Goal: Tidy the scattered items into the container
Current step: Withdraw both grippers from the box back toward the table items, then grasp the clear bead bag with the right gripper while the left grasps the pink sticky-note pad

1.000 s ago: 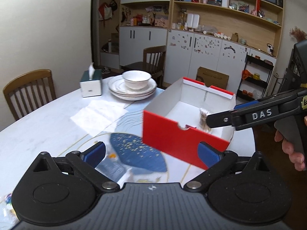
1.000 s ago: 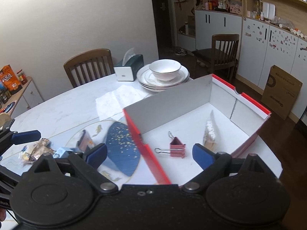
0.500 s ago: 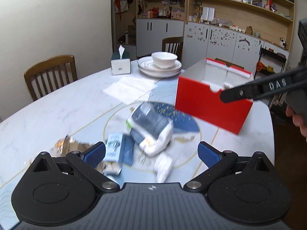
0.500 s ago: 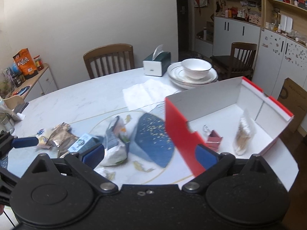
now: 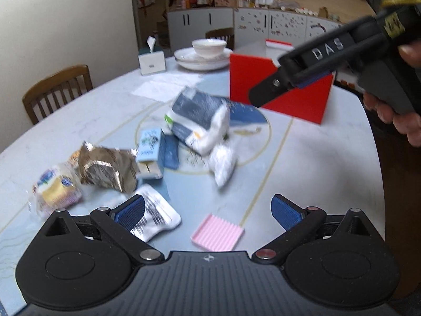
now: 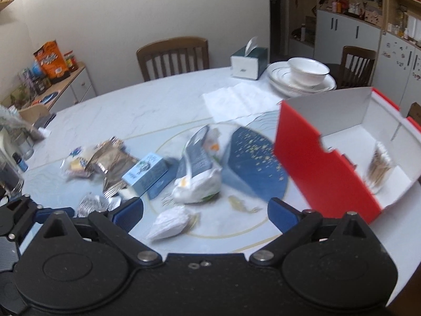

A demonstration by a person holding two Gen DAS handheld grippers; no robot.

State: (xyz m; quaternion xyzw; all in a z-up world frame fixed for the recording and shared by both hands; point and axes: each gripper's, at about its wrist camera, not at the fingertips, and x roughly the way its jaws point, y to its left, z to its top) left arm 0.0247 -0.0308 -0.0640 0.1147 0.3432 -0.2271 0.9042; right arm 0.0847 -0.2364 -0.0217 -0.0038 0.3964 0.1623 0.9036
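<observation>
Right wrist view, marble table (image 6: 126, 110) strewn with packets, wooden chair (image 6: 172, 55) behind, both hand-held grippers wide, empty.

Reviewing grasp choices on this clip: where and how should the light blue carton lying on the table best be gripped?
Probably across the light blue carton on its two long side faces, from above. It lies flat on the table, and crumpled foil wrappers crowd its open end, so the long sides look the freest flat surfaces.
</observation>
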